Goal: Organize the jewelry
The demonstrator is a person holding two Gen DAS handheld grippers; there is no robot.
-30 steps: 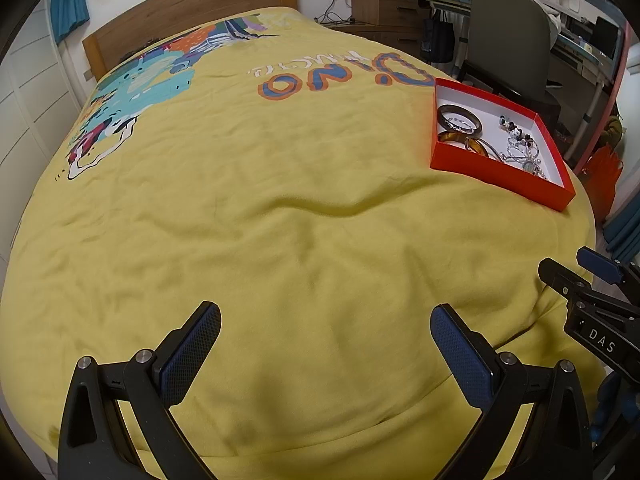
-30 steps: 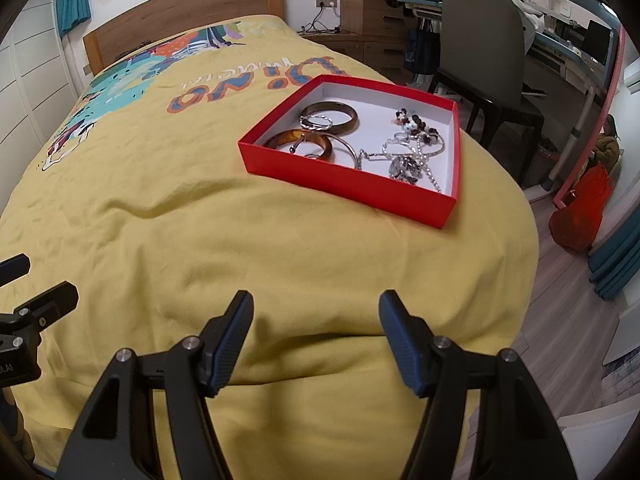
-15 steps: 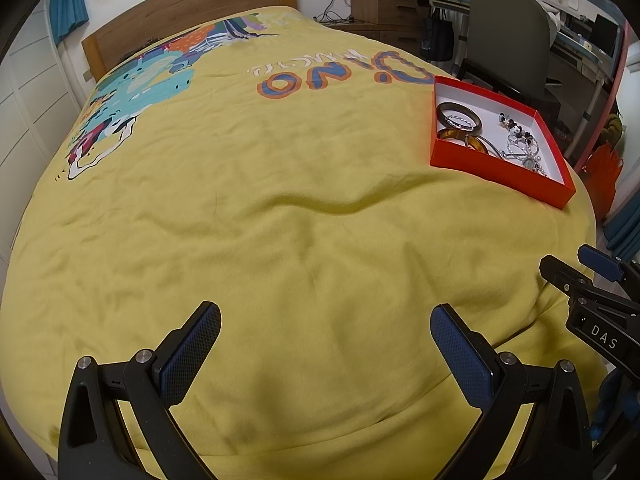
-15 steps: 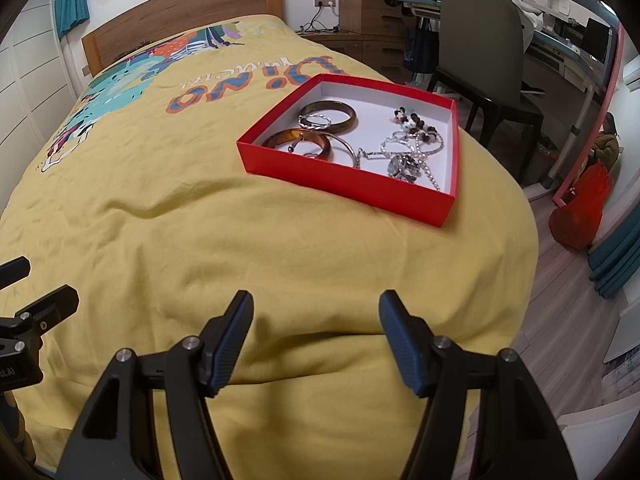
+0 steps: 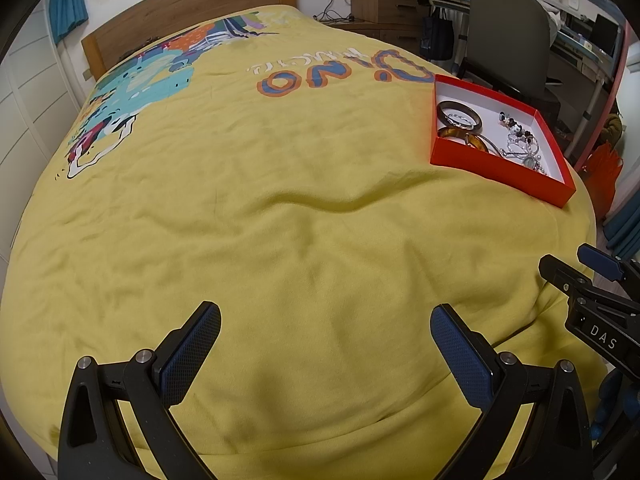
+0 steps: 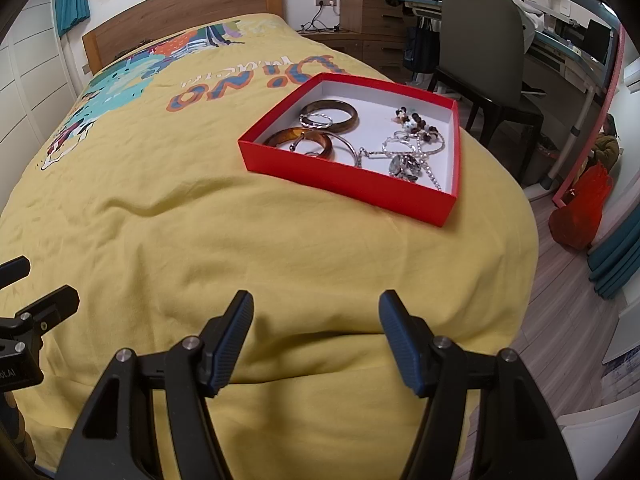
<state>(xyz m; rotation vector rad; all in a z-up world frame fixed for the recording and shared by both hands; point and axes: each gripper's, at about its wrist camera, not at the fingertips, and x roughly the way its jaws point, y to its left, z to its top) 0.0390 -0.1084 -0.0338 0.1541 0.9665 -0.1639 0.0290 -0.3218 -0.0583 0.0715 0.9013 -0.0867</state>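
A shallow red box (image 6: 344, 178) with a white inside lies on the yellow bedspread, far right in the left wrist view (image 5: 496, 168). In it are a dark brown bangle (image 6: 340, 110), an amber bangle (image 6: 316, 138), thin silver rings (image 6: 316, 120), a beaded bracelet (image 6: 416, 120) and a silver chain with a pendant (image 6: 406, 166). My right gripper (image 6: 316, 316) is open and empty, low over the bed's foot, well short of the box. My left gripper (image 5: 326, 332) is open and empty, over bare bedspread left of the box.
The yellow bedspread (image 5: 240, 200) has a dinosaur print and soft folds. A wooden headboard (image 6: 180, 4) is at the far end. A grey chair (image 6: 484, 52) and a desk stand right of the bed. A red bag (image 6: 580, 212) sits on the floor.
Both views have shifted very slightly; the box sits a touch nearer in the right wrist view. Both grippers stay open and empty.
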